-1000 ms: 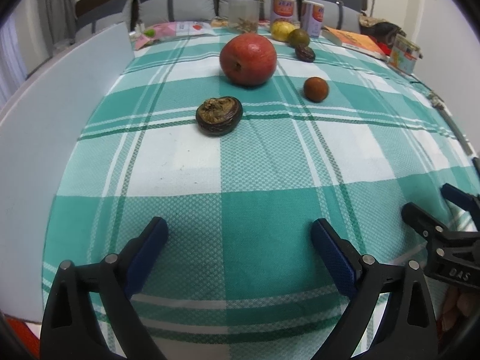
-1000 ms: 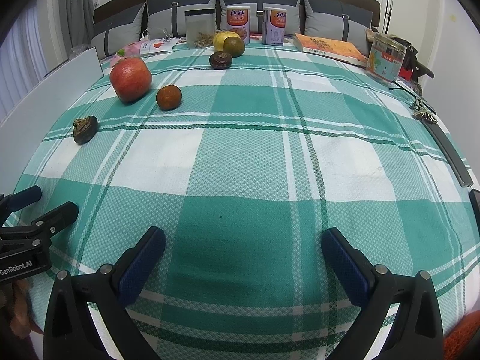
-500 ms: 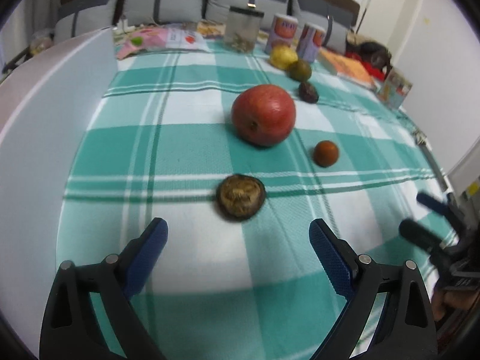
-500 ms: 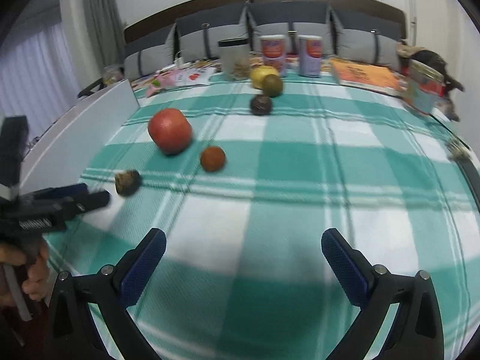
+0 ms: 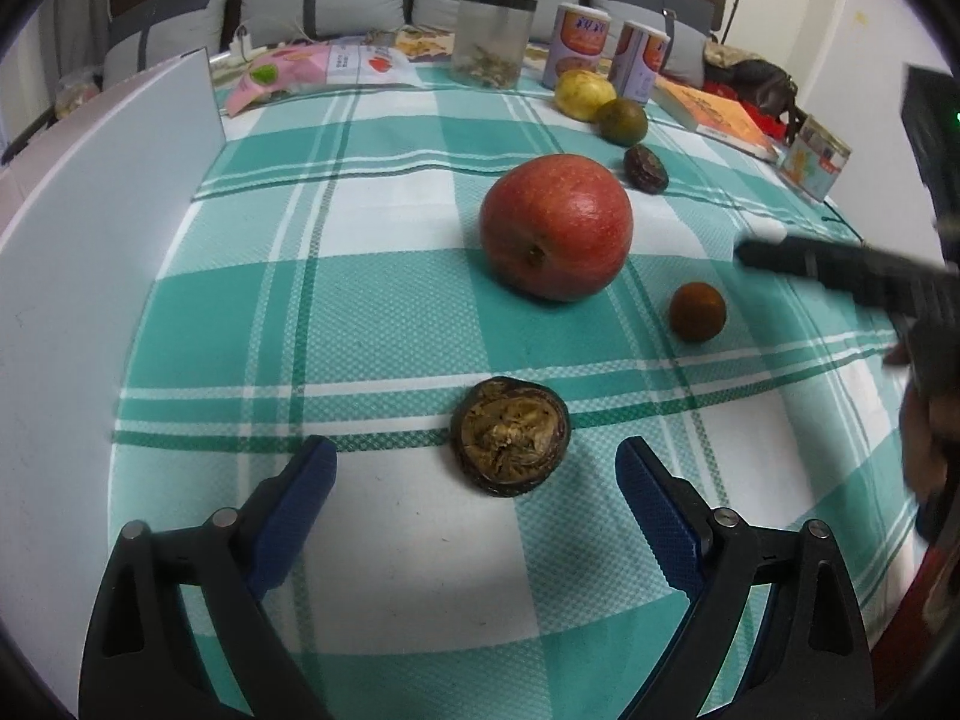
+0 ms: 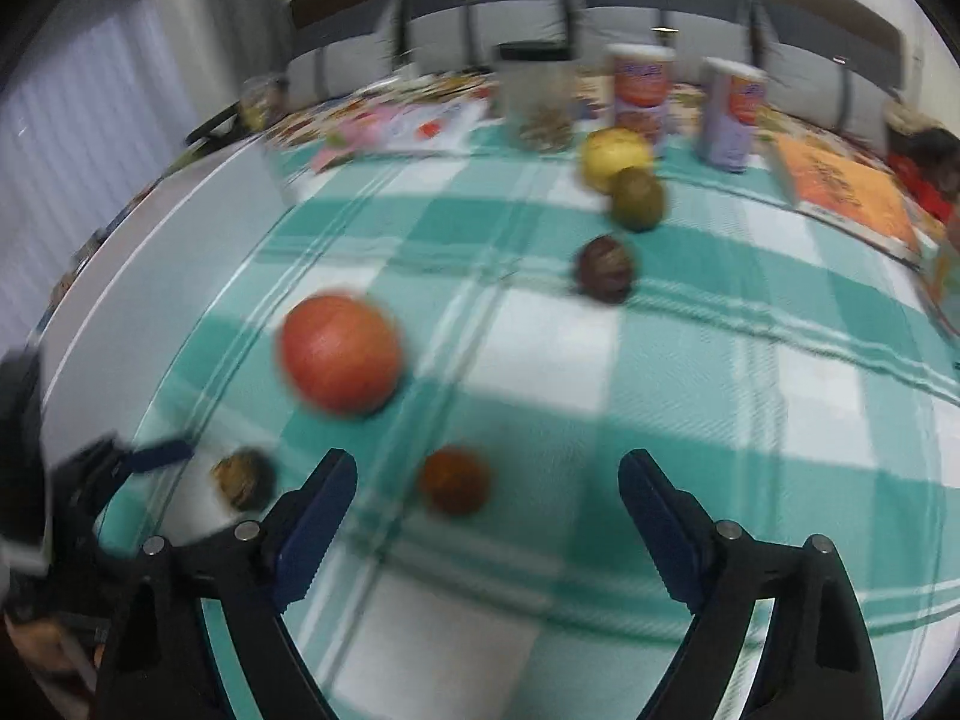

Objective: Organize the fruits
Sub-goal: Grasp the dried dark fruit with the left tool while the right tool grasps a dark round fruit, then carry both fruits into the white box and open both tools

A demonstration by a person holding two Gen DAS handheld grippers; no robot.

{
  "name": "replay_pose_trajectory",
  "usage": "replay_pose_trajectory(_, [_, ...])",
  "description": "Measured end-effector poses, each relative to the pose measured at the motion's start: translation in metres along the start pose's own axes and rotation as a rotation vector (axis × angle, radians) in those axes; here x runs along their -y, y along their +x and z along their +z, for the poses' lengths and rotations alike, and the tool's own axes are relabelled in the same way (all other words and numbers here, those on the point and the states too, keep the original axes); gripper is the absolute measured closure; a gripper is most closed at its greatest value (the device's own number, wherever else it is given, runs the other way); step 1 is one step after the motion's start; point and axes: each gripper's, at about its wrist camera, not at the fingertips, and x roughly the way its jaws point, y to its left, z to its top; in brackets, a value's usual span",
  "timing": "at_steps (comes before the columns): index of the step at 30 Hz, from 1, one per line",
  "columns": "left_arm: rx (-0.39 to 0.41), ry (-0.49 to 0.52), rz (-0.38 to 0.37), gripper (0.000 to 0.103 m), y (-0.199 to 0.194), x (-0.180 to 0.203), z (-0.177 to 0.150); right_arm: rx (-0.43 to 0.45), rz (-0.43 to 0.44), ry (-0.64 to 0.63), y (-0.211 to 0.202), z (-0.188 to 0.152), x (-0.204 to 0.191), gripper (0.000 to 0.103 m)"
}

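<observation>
Jaws spread wide on both the left gripper (image 5: 475, 468) and right gripper (image 6: 487, 480). Low-centre in the frame lies a shrivelled fruit (image 5: 510, 445); mid-frame an apple (image 5: 555, 225). Squeezing could crush the fruit's brittle shell.

The right gripper (image 6: 487, 474) hangs over a green-and-white checked bed cover (image 6: 690, 372), its blue-padded jaws spread wide with nothing between them. The view is blurred. A small orange fruit (image 6: 454, 479) lies just ahead of the jaws, nearer the left one. Beyond it sits a large red fruit (image 6: 339, 354), and a brown shrivelled fruit (image 6: 243, 478) lies at lower left, close to the left gripper (image 6: 138, 456). Farther back a dark fruit (image 6: 605, 269), a green fruit (image 6: 638, 199) and a yellow fruit (image 6: 615, 157) run in a line toward a jar (image 6: 538, 97) and two cans (image 6: 641, 93). An orange book (image 6: 840, 195) lies at right.
</observation>
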Motion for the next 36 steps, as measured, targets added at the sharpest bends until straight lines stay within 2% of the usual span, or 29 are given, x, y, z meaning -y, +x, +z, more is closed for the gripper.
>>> replay_pose_trajectory(2, [-0.004, 0.005, 0.012, 0.013, 0.002, -0.001, 0.001, -0.016, -0.008, 0.086, 0.011, 0.017, 0.023, 0.014])
replay_pose_trajectory(4, [-0.024, 0.002, 0.007, 0.032, 0.006, -0.002, 0.002, -0.045, -0.007, 0.098, 0.027, 0.037, 0.032, 0.015])
replay_pose_trajectory(8, [-0.040, 0.000, -0.002, 0.035, 0.009, -0.002, 0.006, -0.104, -0.012, 0.067, 0.060, 0.070, 0.028, 0.020])
replay_pose_trajectory(10, [-0.045, 0.001, -0.016, 0.044, 0.010, -0.002, 0.008, -0.125, -0.028, 0.073, 0.077, 0.083, 0.027, 0.023])
replay_pose_trajectory(11, [-0.046, 0.007, -0.021, 0.049, 0.011, -0.002, 0.009, -0.140, -0.038, 0.083, 0.084, 0.088, 0.029, 0.030])
replay_pose_trajectory(12, [-0.050, 0.009, -0.026, 0.060, 0.011, -0.002, 0.010, -0.162, -0.038, 0.099, 0.093, 0.092, 0.032, 0.039])
replay_pose_trajectory(13, [-0.055, 0.008, -0.029, 0.060, 0.012, -0.002, 0.011, -0.178, -0.034, 0.106, 0.099, 0.094, 0.033, 0.044])
replay_pose_trajectory(14, [-0.058, 0.003, -0.034, 0.060, 0.013, -0.003, 0.013, -0.197, -0.040, 0.107, 0.104, 0.094, 0.034, 0.058])
replay_pose_trajectory(15, [-0.061, -0.001, -0.039, 0.061, 0.013, -0.004, 0.014, -0.198, -0.062, 0.096, 0.104, 0.093, 0.035, 0.063])
replay_pose_trajectory(16, [-0.062, -0.006, -0.039, 0.061, 0.012, -0.005, 0.014, -0.190, -0.059, 0.097, 0.101, 0.093, 0.036, 0.063])
replay_pose_trajectory(20, [-0.076, -0.050, -0.052, 0.061, 0.001, -0.009, 0.018, -0.178, 0.000, 0.120, 0.073, 0.085, 0.039, 0.063])
replay_pose_trajectory(26, [-0.101, -0.113, -0.078, 0.061, -0.054, -0.013, 0.041, -0.226, 0.064, -0.015, -0.003, 0.075, -0.006, 0.063])
replay_pose_trajectory(32, [-0.058, -0.102, -0.064, 0.061, -0.142, -0.028, 0.059, -0.227, 0.239, -0.172, -0.088, 0.060, -0.110, 0.063])
replay_pose_trajectory(36, [-0.033, -0.087, -0.020, 0.061, -0.203, -0.059, 0.064, -0.202, 0.338, -0.280, -0.129, 0.059, -0.191, 0.063])
